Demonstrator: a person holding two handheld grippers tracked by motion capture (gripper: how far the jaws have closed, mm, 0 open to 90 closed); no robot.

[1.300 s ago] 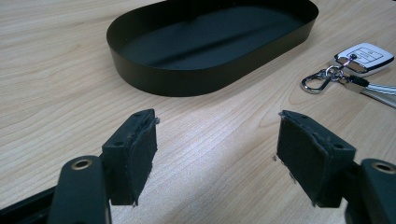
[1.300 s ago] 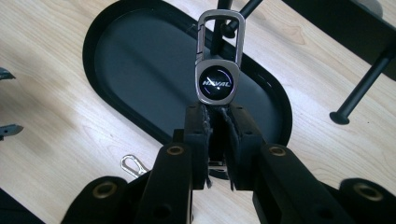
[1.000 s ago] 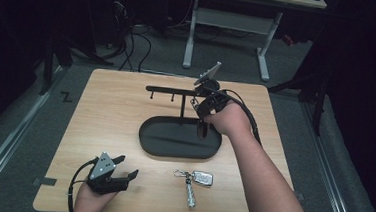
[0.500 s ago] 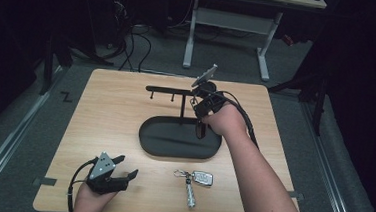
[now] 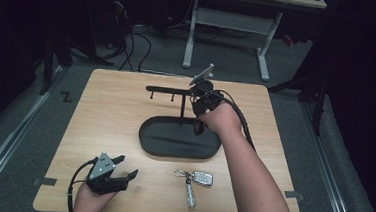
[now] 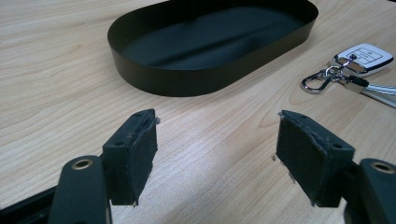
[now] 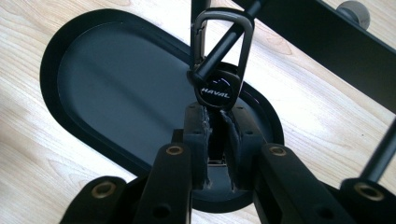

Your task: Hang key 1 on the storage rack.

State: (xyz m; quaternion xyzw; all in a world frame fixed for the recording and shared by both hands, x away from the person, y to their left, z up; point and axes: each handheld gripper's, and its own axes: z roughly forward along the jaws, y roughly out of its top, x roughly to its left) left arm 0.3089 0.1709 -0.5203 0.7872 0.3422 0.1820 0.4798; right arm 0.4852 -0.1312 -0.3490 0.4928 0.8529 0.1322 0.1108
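The right gripper (image 7: 214, 140), clamped on a Haval key fob (image 7: 215, 91), has edged closer to the key stand (image 5: 183, 114); its carabiner (image 7: 222, 35) now loops a peg, so hanging looks nearly done; the left gripper (image 6: 217, 156) rests wide open on the surface (image 5: 99, 125) before the stand, empty.

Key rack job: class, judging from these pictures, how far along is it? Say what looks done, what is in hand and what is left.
Done: nothing hangs free on the rack yet. In hand: the right gripper is shut on a Haval fob, whose carabiner is around a peg. Left, probably: letting go, then the second key set, which lies on the table near the open left gripper. The tray holds nothing.
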